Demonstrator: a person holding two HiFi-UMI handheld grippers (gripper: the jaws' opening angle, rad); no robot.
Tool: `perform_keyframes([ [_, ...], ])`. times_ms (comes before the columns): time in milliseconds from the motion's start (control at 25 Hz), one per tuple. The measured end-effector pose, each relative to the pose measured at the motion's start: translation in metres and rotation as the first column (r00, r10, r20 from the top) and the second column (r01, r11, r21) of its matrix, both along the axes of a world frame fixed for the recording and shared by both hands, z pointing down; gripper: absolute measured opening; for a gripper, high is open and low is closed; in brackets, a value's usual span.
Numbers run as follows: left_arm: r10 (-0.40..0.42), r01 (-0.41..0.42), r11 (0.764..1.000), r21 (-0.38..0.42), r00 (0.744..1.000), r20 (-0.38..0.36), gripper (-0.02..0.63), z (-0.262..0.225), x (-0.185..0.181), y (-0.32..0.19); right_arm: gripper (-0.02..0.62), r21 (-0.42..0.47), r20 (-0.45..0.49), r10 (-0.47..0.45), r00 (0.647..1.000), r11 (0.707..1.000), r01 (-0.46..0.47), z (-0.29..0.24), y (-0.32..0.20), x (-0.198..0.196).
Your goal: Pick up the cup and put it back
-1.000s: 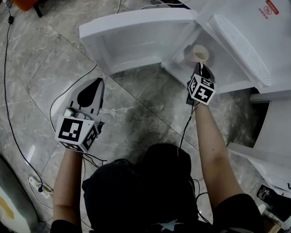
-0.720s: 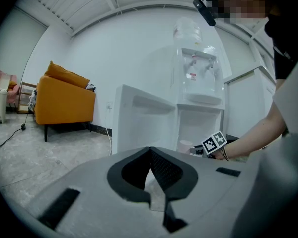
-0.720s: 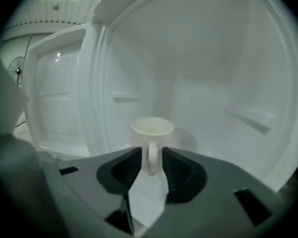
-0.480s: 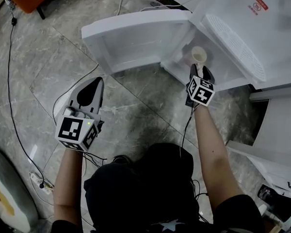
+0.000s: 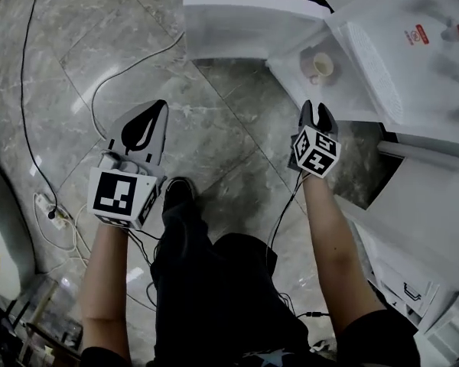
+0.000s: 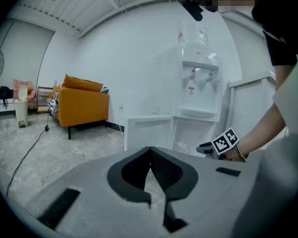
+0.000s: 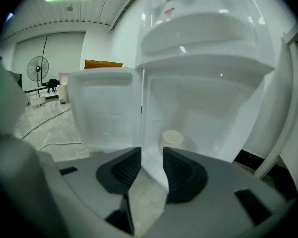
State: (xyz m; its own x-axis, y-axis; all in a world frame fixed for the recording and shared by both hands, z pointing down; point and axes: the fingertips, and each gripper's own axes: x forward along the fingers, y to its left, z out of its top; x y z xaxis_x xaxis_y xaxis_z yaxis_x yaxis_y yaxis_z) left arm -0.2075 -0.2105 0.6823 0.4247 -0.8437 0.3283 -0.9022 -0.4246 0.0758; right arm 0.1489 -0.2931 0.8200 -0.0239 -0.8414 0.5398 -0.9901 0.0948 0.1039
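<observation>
The cream cup (image 5: 321, 66) stands upright on the floor of the water dispenser's open lower cabinet (image 5: 350, 98). In the right gripper view the cup (image 7: 172, 139) sits beyond the jaws, well apart from them. My right gripper (image 5: 316, 110) hangs over the floor in front of the cabinet, and its jaws (image 7: 151, 158) are closing with nothing between them. My left gripper (image 5: 161, 105) is held out over the floor to the left, shut and empty (image 6: 150, 150). The left gripper view also shows the cup (image 6: 181, 147) inside the cabinet.
The cabinet door (image 5: 245, 14) swings open to the left of the cup. Cables (image 5: 115, 82) and a power strip (image 5: 46, 209) lie on the marble floor at left. A person's shoe (image 5: 180, 192) is between the grippers. An orange sofa (image 6: 82, 103) stands by the far wall.
My right gripper, which was at the cup, has let go and drawn back toward me; the cup stays in the cabinet. The left gripper has hardly moved.
</observation>
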Motion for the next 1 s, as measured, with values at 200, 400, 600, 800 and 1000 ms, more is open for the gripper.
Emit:
perform_keyframes([
  [200, 0.045, -0.043, 0.997, -0.058, 0.998, 0.05, 0.011, -0.059, 0.013, 0.05, 0.07, 0.004, 0.07, -0.041, 0.997, 0.999, 0.041, -0.082, 0.044, -0.03],
  [400, -0.011, 0.012, 0.997, -0.071, 1.0, 0.011, 0.011, -0.138, 0.034, 0.085, 0.006, 0.044, 0.121, -0.156, 0.98, 0.987, 0.152, -0.181, 0.068, -0.055],
  [600, -0.119, 0.115, 0.989, -0.096, 0.992, -0.041, 0.009, -0.206, 0.059, 0.133, 0.006, 0.064, 0.182, -0.307, 0.934, 0.952, 0.3, -0.279, 0.105, -0.075],
  [800, -0.226, 0.219, 0.97, -0.104, 0.972, -0.061, 0.011, -0.276, 0.086, 0.192, 0.006, 0.138, 0.229, -0.472, 0.851, 0.881, 0.452, -0.387, 0.156, -0.078],
  [1000, -0.323, 0.311, 0.943, -0.116, 0.94, -0.112, 0.011, -0.341, 0.11, 0.239, 0.006, 0.15, 0.267, -0.461, 0.846, 0.887, 0.436, -0.451, 0.196, -0.044],
])
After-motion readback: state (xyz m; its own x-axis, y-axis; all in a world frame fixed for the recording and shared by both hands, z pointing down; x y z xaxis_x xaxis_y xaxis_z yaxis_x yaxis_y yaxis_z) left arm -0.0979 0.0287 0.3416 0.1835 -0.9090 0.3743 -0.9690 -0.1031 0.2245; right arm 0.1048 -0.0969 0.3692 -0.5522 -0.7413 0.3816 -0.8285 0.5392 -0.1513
